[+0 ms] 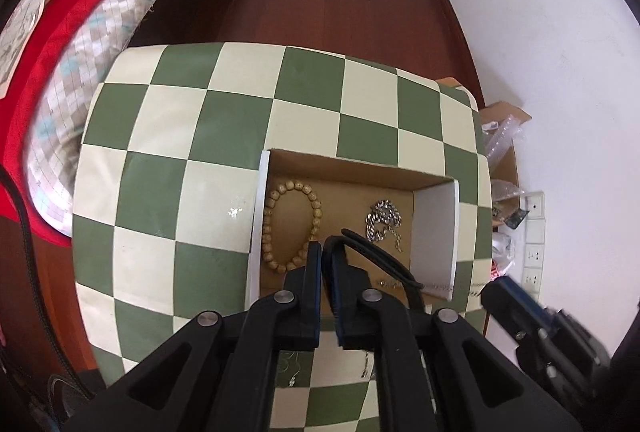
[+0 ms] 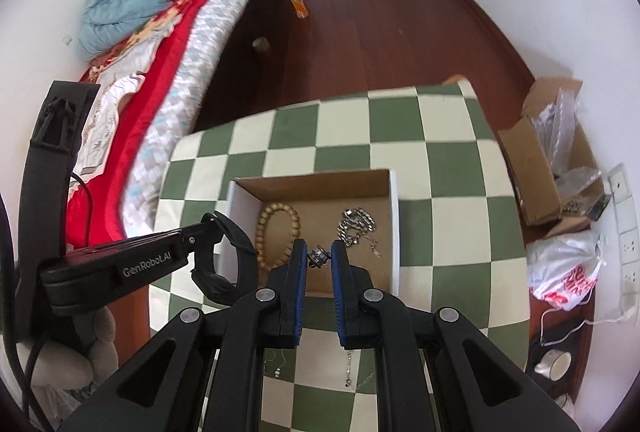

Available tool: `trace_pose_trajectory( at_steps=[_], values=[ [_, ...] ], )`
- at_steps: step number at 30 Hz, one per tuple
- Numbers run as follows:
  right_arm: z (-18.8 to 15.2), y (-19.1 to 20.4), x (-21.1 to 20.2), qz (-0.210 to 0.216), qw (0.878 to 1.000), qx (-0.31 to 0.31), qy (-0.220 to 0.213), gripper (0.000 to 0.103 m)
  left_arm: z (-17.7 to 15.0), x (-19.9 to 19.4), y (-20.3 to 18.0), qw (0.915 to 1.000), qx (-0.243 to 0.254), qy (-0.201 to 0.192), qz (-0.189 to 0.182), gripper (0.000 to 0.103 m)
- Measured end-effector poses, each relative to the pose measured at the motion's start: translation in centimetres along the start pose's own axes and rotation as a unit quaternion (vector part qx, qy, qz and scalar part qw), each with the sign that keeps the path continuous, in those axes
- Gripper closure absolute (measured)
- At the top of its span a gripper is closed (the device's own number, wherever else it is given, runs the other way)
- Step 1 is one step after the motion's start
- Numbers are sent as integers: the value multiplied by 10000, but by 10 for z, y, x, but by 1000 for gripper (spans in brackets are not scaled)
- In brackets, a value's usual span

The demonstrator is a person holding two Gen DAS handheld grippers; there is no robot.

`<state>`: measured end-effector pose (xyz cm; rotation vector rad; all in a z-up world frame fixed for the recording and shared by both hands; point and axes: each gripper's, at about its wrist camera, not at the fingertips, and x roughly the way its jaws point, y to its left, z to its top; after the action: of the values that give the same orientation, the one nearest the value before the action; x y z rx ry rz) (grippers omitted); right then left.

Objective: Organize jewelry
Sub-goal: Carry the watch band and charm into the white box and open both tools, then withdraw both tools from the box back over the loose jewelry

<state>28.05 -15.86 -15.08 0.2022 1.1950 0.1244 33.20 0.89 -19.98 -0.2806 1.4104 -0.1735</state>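
1. Cardboard box [image 2: 320, 192] open on green-and-cream checkered table [image 1: 192, 136]; serves as the drop point, judging by contents.
2. Already in box: wooden bead bracelet [image 1: 290, 226] at left side, silver chain [image 1: 382, 222] heaped right of it, apart from the beads.
3. Left gripper [image 1: 322, 252] over the box's near edge, fingers nearly together, clamped on a black band [image 1: 380, 256] (watch strap or similar, hard to tell). Band curves off to the right of the tips, above the box floor.
4. Right gripper [image 2: 319, 256] also over the box, pads narrowly apart and pinching a small dark-and-silver piece [image 2: 319, 256]; ring or charm, too small to say.
5. Left on table, near side of box: thin chain with a pendant [image 2: 276, 364], another silver chain [image 2: 352, 372]. Both partly hidden behind the gripper linkages.
6. Progress estimate: two pieces stowed, two in transit, at least two still out. Roughly halfway.
7. Next, probably: release both held pieces into free floor between beads and chain heap, then fetch the near-side chains. Thin chains likely fiddly to pinch off a flat top.
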Motion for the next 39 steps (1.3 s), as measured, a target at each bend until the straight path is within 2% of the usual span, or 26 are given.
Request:
trace_pose_trajectory(
  at_steps=[4,5,6,7,8,9,10,11,13,17,21,22,27,32,39],
  values=[
    [2,-11,20,57,9998,21,202,90,11,1,-3,9999,12,-43,106,93],
    [3,-13,25,109,9995,19,288,90,13,-1,-4,9997,55,-110,193,90],
    [4,-16,30,136,9992,91,360,90,14,-5,-6,9994,104,-210,252,83],
    [5,-19,34,145,9989,138,414,89,15,-7,-6,9990,135,-282,319,62],
    [6,-20,38,148,9985,124,503,84,16,-9,-7,9985,170,-348,396,45],
    [7,-21,42,163,9979,143,604,77,17,-12,-8,9977,203,-432,479,13],
    [7,-23,45,152,9975,186,657,55,17,-14,-7,9973,207,-482,519,5],
    [7,-24,46,107,9976,200,659,40,18,-15,-6,9969,206,-532,547,5],
    [7,-24,46,45,9976,177,674,37,18,-22,-4,9949,239,-683,698,5],
    [6,-21,45,-132,9974,126,704,9,13,-32,-1,9878,354,-971,1162,1],
    [1,-12,42,-654,9957,-124,644,6,-5,-43,5,9729,448,-1434,1760,0],
    [-2,-10,42,-720,9952,-188,637,2,-10,-44,7,9696,474,-1515,1860,0],
    [-15,-6,41,-1063,9924,-292,552,1,-39,-44,12,9553,635,-1813,2248,0],
    [-29,-6,36,-1120,9925,-220,441,1,-60,-45,15,9575,646,-1803,2157,0],
    [-46,0,15,-1055,9940,-203,210,1,-87,-73,10,9526,603,-2115,2104,0]
  ],
)
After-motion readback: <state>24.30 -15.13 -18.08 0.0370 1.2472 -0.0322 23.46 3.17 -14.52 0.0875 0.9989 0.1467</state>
